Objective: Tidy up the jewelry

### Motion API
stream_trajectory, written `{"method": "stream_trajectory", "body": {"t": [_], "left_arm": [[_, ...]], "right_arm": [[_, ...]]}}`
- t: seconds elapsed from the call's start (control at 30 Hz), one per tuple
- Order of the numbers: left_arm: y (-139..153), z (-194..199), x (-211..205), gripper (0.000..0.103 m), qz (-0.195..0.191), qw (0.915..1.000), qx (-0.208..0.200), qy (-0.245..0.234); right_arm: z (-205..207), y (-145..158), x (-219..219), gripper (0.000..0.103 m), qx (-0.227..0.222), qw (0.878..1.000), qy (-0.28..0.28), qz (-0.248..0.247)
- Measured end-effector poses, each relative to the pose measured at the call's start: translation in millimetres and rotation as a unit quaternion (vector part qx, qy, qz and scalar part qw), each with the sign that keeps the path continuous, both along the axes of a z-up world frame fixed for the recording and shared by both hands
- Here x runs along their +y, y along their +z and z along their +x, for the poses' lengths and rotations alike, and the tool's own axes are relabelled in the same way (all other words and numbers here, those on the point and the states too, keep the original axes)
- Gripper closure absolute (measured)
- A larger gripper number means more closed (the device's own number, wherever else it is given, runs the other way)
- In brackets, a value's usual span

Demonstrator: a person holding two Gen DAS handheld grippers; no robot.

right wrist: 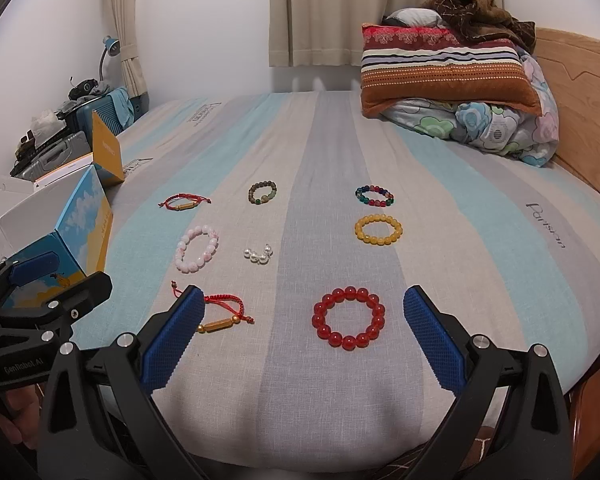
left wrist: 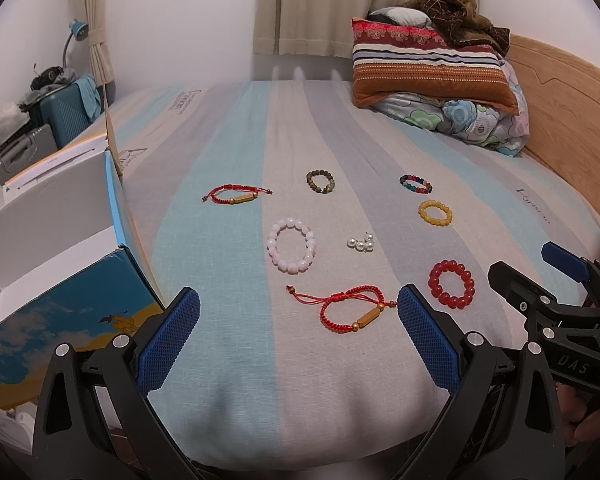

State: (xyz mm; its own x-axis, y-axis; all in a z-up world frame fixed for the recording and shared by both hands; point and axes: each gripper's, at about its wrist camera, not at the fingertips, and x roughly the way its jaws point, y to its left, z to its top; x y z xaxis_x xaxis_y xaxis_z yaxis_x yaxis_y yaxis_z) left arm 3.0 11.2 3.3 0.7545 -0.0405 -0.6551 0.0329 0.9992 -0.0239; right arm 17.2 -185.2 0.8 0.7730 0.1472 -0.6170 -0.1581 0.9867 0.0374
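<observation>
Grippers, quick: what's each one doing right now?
Left gripper: open, holding nothing, over the bed.
Right gripper: open, holding nothing, over the bed.

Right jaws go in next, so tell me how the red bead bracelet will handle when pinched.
The red bead bracelet looks glossy, so it may slip. Strung round beads will probably sag into a loop. Pushed on the striped bedsheet, it should slide rather than roll.

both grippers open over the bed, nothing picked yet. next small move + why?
Probably lower the right gripper onto the red bead bracelet and close: it already lies flat between the open fingers, apart from the other pieces. The left gripper frames a red cord bracelet similarly.
</observation>
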Motion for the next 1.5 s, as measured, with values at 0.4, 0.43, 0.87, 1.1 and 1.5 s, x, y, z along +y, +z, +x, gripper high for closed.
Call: {"method": "stream_trajectory", "body": {"t": [0.4,0.43,0.87,1.1,1.5], "left_arm": [[-0.2,0.6,0.3,0.006,-0.001,1.0000,0.001,0.000],[-0.4,0.5,0.4,0.006,-0.002,1.0000,0.002,-0.001],[-8.7,4.4,0.4,0.006,-0.012,0.9999,0.011,0.001],[-31.7,29.0,0.7,0.006,-0.017,0.9993,0.033,0.001],[-63.8,62.2,-5.4,0.007,-0.011,0.9986,0.050,-0.012]], "right_arm": [[0.3,0.0,0.3,0.007,0.000,1.000,0.000,-0.002],[0.4,0.0,0.4,0.007,0.000,1.000,0.000,-0.002],[3.1,-2.2,-0.8,0.007,0.003,1.000,-0.003,-0.009],[24.5,-20.1,-12.4,0.007,0.032,0.999,-0.020,-0.025],[60.8,-60.8,-22.0,0.010,0.076,0.996,-0.031,-0.046]]}}
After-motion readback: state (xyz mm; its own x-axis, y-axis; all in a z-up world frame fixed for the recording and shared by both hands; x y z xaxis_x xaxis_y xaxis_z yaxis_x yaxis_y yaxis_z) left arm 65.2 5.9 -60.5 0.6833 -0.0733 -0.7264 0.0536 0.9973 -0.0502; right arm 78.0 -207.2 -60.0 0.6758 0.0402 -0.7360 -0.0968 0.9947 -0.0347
